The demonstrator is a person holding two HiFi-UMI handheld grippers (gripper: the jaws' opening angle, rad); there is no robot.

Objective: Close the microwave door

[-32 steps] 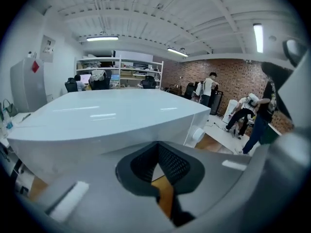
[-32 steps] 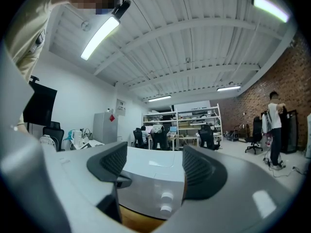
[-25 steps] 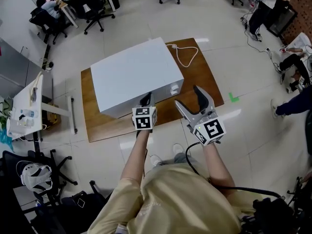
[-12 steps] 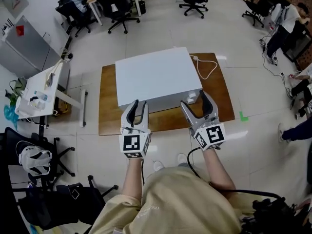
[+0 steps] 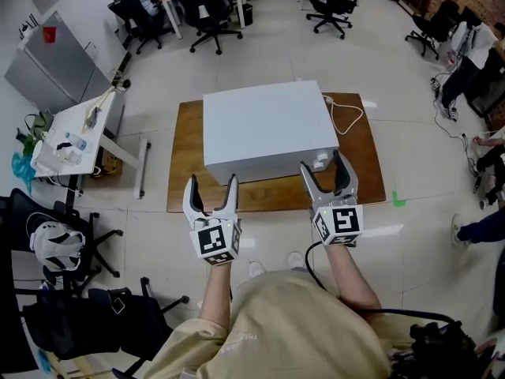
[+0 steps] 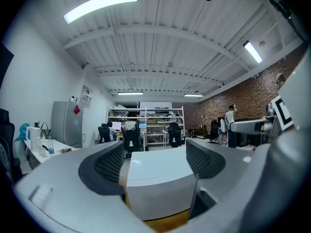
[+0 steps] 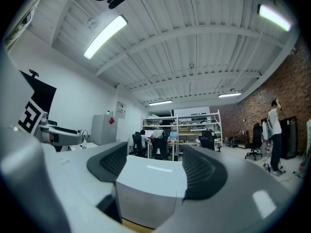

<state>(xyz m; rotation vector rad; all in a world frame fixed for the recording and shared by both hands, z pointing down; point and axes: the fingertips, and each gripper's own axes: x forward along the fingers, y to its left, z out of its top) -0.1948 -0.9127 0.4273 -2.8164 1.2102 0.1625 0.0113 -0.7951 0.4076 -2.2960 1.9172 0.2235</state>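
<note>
The white microwave [image 5: 264, 125] stands on a low wooden table [image 5: 188, 164]; its front faces me and looks flush, with no door standing out. It also fills the middle of the left gripper view [image 6: 158, 178] and the right gripper view [image 7: 150, 186]. My left gripper [image 5: 211, 185] hovers just short of the front's left end, clear of it, its jaws opening with nothing between them [image 6: 154, 161]. My right gripper [image 5: 323, 166] hangs open and empty near the front's right corner [image 7: 150, 166], not touching it.
A white power cable [image 5: 348, 118] curls on the table at the microwave's right. A white side table [image 5: 75, 144] and a black chair [image 5: 55, 243] stand at the left. Office chairs [image 5: 209, 10] are at the back; people sit at the right edge.
The left gripper drew back from the microwave's front, moved left and rose, and its jaws went from shut to wide open. The right gripper pulled back slightly.
</note>
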